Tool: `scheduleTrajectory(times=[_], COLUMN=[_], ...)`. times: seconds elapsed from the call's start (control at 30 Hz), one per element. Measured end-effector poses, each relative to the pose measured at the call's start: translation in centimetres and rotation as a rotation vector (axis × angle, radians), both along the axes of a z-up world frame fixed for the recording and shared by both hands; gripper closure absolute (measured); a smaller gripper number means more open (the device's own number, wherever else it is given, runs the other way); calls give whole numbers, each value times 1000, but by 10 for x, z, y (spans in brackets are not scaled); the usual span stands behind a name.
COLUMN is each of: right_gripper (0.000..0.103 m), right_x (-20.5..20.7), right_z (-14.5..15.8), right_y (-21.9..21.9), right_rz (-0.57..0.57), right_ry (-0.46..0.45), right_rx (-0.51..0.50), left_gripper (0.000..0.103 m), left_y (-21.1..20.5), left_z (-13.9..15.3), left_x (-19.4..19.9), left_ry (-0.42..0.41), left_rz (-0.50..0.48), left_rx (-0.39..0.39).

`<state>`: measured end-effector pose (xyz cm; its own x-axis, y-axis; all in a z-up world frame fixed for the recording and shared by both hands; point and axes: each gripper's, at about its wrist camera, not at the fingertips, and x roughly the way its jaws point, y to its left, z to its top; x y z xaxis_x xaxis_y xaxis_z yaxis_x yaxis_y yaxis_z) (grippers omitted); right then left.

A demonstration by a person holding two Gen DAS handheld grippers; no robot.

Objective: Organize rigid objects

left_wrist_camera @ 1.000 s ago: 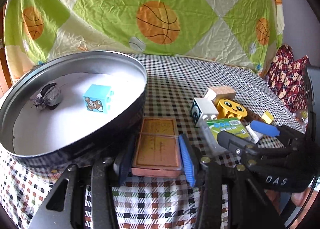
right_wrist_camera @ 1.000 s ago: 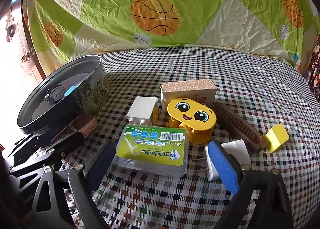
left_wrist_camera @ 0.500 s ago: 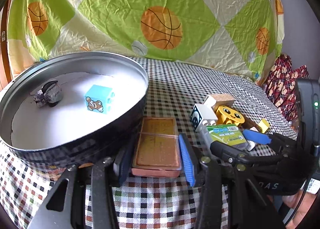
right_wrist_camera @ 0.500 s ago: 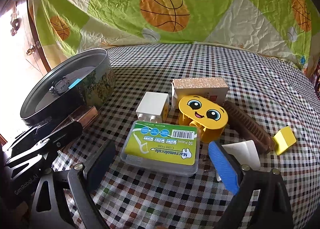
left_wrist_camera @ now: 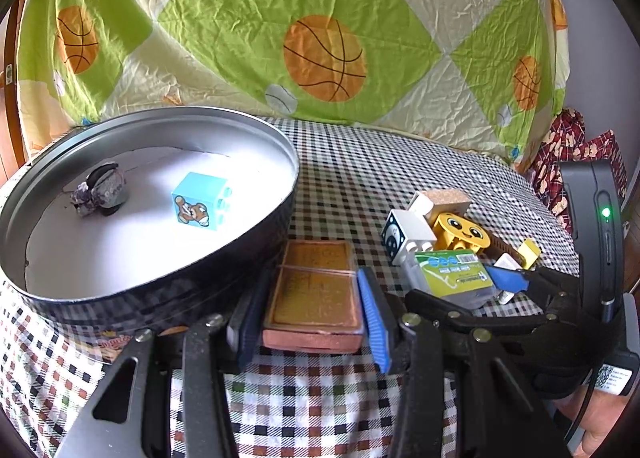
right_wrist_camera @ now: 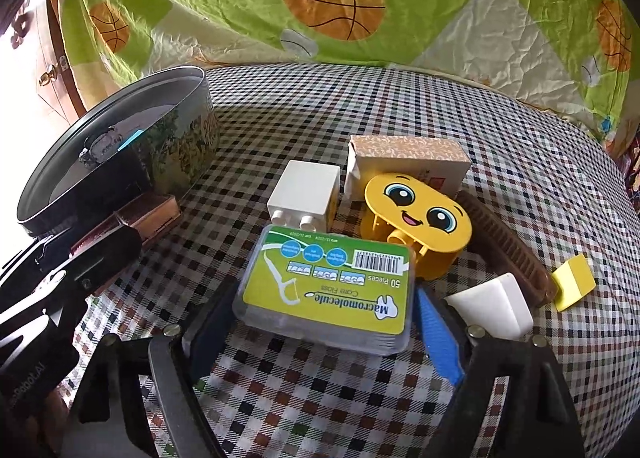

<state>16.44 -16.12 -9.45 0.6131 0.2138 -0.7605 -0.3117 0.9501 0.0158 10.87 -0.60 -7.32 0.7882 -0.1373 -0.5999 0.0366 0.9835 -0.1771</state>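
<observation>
Right gripper [right_wrist_camera: 320,322] has advanced, jaws closing around the floss box [right_wrist_camera: 326,290]; left gripper [left_wrist_camera: 310,298] clamps the brown case [left_wrist_camera: 316,294]; squeeze squarely, lift clear of the blocks.

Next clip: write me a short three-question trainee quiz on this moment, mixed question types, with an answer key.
1. True or false: the light blue block lies inside the round tin.
2. Which item sits between the fingers of the right gripper? A) yellow smiley toy B) floss pick box C) brown comb
3. Fill in: the left gripper is clamped on a flat ____ case beside the tin.

Key:
1. True.
2. B; the jaws are closing around it, pads not yet clearly pressing.
3. Brown.
</observation>
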Motion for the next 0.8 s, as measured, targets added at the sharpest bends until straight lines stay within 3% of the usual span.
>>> scheduleTrajectory(times=[0.8], right_gripper=[18], right_x=[-31], right_z=[25], right_y=[-8], right_rz=[-39], right_ry=[-211], right_rx=[43], left_gripper=[59], left_y=[-3], left_z=[7], left_x=[-11], left_ry=[-73], left_rz=[-15], left_rx=[3])
